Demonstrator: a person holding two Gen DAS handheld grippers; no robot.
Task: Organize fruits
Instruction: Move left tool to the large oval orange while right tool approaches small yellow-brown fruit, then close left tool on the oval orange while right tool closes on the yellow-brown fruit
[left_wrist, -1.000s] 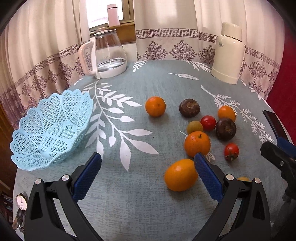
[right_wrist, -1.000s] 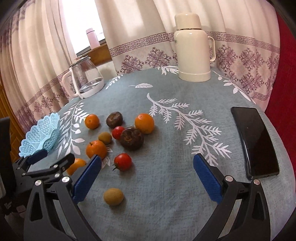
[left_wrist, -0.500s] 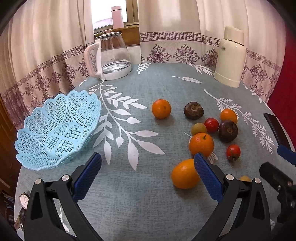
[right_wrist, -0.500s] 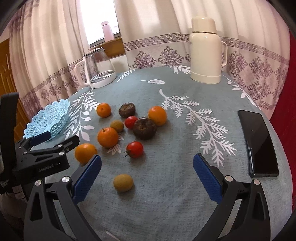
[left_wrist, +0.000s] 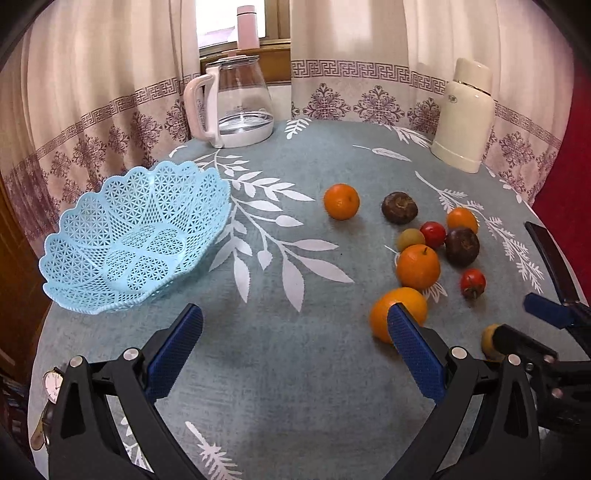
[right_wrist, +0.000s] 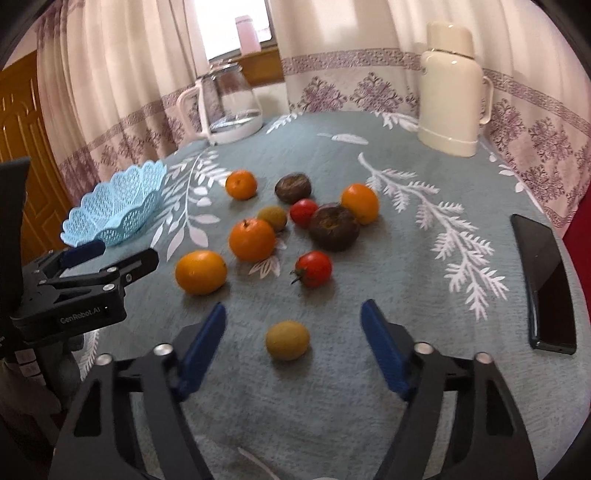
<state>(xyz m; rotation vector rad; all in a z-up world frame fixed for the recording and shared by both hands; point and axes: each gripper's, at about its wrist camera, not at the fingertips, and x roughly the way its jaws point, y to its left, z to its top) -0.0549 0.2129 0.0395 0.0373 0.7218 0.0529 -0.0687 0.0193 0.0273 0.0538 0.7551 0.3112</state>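
The small yellow-green round fruit (right_wrist: 287, 340) sits on the counter (right_wrist: 369, 387) right between the right gripper (right_wrist: 293, 345)'s spread blue fingers (right_wrist: 201, 352), not touching either. Left gripper (left_wrist: 293, 363) is wide apart too, with the nearest orange (left_wrist: 397, 312) just behind its right finger. Fruit count: four oranges, two red tomatoes, two dark brown fruits, two yellow-green ones, plus one empty light-blue lattice basket (left_wrist: 133, 236) far left.

White lettering reading "GenRobot.AI" is showing on the black body of the left hand-held gripper (right_wrist: 110, 254). A small emblem on the cream thermos (left_wrist: 466, 122) is staying too tiny to read.
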